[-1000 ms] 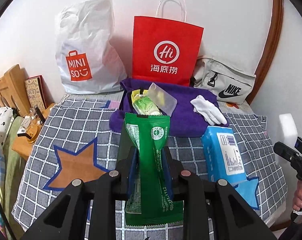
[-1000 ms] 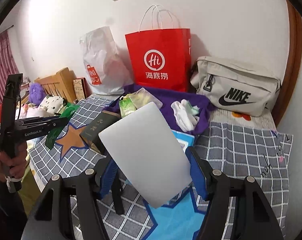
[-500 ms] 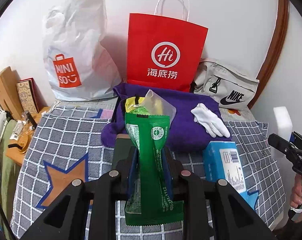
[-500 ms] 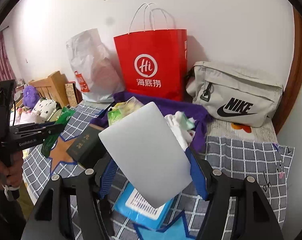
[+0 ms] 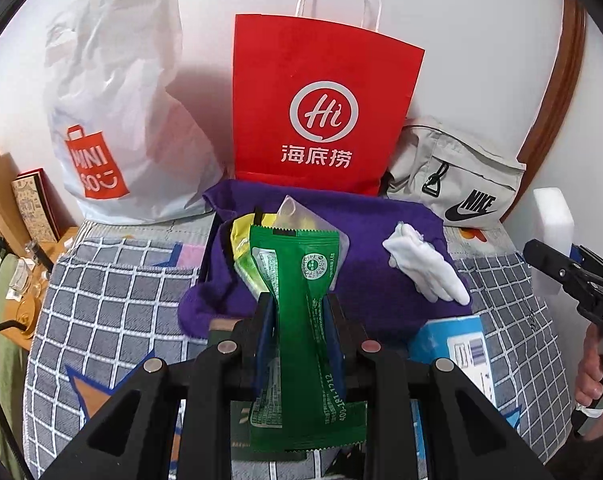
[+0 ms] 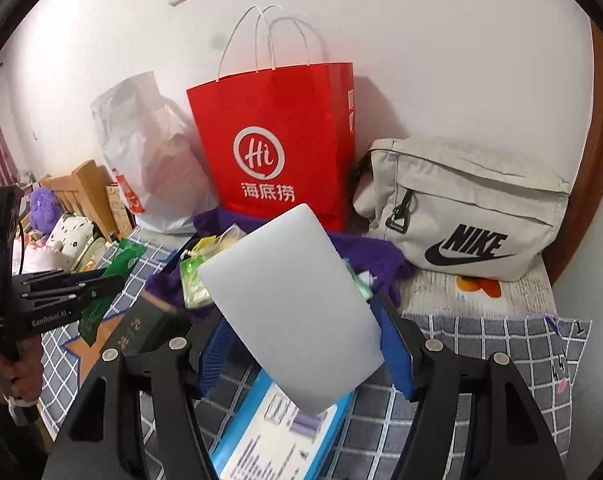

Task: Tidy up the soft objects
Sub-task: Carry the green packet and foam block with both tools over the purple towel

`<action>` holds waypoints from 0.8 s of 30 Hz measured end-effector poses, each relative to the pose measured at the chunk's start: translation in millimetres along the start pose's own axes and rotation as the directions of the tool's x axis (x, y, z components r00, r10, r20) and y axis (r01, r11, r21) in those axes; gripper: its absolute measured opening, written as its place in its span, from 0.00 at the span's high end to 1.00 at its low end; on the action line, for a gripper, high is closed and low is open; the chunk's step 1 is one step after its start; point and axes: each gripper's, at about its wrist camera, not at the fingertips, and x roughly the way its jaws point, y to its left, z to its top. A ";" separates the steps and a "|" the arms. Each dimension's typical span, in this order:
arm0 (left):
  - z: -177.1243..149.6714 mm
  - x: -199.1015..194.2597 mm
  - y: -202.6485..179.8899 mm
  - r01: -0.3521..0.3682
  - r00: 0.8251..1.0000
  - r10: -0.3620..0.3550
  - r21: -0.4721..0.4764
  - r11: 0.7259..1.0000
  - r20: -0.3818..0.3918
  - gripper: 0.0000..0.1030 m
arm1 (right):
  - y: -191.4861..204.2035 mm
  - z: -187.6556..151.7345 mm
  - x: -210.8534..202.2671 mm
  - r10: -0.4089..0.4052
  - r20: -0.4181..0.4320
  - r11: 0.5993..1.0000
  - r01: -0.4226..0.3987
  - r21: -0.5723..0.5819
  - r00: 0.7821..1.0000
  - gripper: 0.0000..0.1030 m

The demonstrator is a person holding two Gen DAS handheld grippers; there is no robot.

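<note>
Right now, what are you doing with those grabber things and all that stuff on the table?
A person is tidying soft things with a grabber in each hand. The left gripper is shut on a green packet, held up over the checkered cloth. The right gripper is shut on a white foam block, above a blue wipes pack. Ahead, a purple towel holds white gloves and a clear pouch, in front of a red paper bag, neither item put down yet.

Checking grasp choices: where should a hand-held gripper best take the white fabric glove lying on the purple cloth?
Grip the white fabric glove across its bunched cuff end, coming from above; it lies flat and limp on the purple cloth, fingers splayed toward the blue tissue pack.
</note>
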 end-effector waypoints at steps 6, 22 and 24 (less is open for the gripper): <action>12.7 12.5 -6.4 -0.004 1.000 0.004 0.027 1.000 -0.002 0.77 | -2.0 13.3 17.6 -0.009 0.000 1.000 0.009 0.000 1.000 0.36; 38.3 58.6 -0.8 0.006 0.999 -0.005 0.012 1.000 -0.032 0.77 | -16.3 48.7 79.9 0.011 -0.021 0.999 -0.010 0.034 1.000 0.36; 40.0 67.3 -0.3 0.005 0.999 -0.005 0.017 1.000 -0.041 0.77 | -16.9 43.2 91.8 0.049 -0.047 0.998 -0.047 0.047 0.998 0.36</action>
